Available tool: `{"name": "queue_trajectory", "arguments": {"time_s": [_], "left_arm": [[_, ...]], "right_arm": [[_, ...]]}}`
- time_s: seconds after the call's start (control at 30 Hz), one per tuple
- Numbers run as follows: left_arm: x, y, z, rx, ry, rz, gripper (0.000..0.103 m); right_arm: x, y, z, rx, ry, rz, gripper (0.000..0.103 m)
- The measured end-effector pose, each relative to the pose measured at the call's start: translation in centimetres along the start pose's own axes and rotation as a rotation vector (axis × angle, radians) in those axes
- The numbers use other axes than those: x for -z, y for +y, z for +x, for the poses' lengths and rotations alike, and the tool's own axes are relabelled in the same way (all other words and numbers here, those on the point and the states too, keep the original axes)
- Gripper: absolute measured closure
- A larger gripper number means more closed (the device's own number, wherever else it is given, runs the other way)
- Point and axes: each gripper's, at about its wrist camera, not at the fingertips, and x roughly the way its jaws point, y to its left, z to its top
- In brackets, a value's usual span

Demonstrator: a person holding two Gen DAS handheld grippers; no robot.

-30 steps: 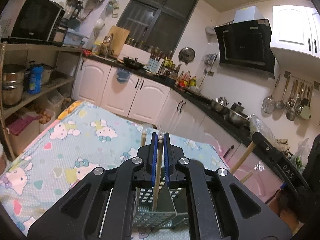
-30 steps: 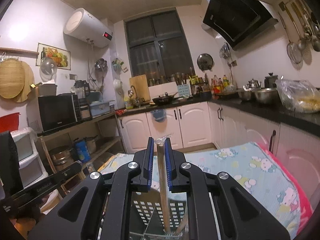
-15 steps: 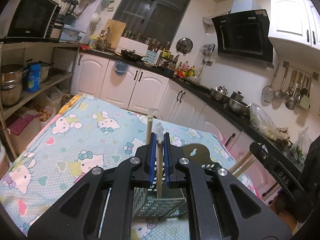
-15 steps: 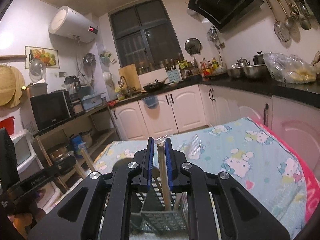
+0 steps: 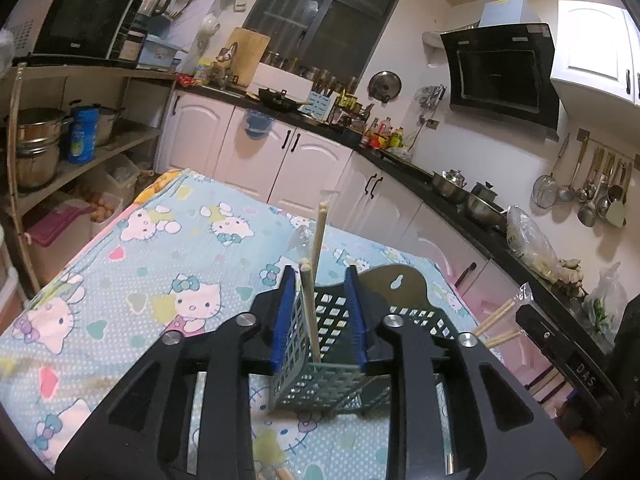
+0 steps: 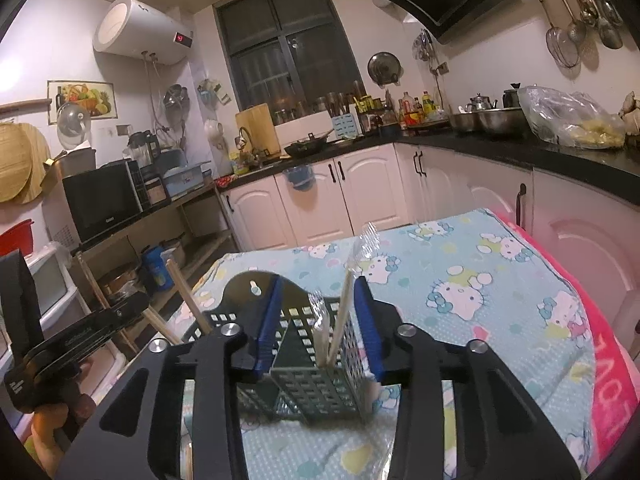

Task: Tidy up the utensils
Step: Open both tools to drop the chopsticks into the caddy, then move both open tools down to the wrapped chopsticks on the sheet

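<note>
Two pairs of wrapped disposable chopsticks are what I'm sorting, and both now stand in the grey-green slotted utensil caddy on the cartoon-cat cloth covering the surface. Starting at the left, my left gripper has just been opening: its blue fingers stand apart on either side of a bamboo chopstick pair, which leans free in the near compartment without either pad pressing it. My right gripper has likewise just been opening, and its chopstick pair in clear film tilts against the caddy's right wall, touching no finger. I judge these sticks to be very light, stiff and thin, with a slippery wrapper; the sensible hold is mid-shaft, square across the pair, with gentle pressure. The caddy itself looks light and easy to nudge, so I'd back out straight. More chopsticks show beside it at far left of the right view.
</note>
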Motion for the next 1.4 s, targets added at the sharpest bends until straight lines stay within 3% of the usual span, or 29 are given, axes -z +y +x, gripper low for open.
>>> {"name": "queue_trajectory", "arguments": {"time_s": [0.27, 0.43, 0.6, 0.7, 1.03, 1.4], "left_arm": [[0.6, 0.8, -1.0, -0.023, 0.036, -0.032, 0.061], [1.4, 1.3, -2.3, -0.027, 0.052, -0.053, 0.041], [2.1, 1.7, -3.5, -0.041, 0.075, -0.065, 0.037], [2.4, 1.7, -4.3, -0.044, 0.074, -0.054, 0.030], [3.9, 3.3, -7.2, -0.070, 0.065, -0.078, 0.014], [6.2, 5.3, -9.1, -0.108, 0.123, -0.085, 0.012]], "right_arm": [[1.0, 0.2, -1.1, -0.002, 0.051, -0.023, 0.057], [1.7, 0.6, -1.6, -0.026, 0.093, -0.032, 0.048], [2.2, 1.2, -2.0, -0.043, 0.117, -0.052, 0.039], [2.5, 1.3, -2.4, -0.058, 0.134, -0.045, 0.035], [3.9, 2.3, -3.8, -0.068, 0.181, -0.089, 0.031], [5.0, 3.9, -4.9, -0.104, 0.215, -0.118, 0.024]]}}
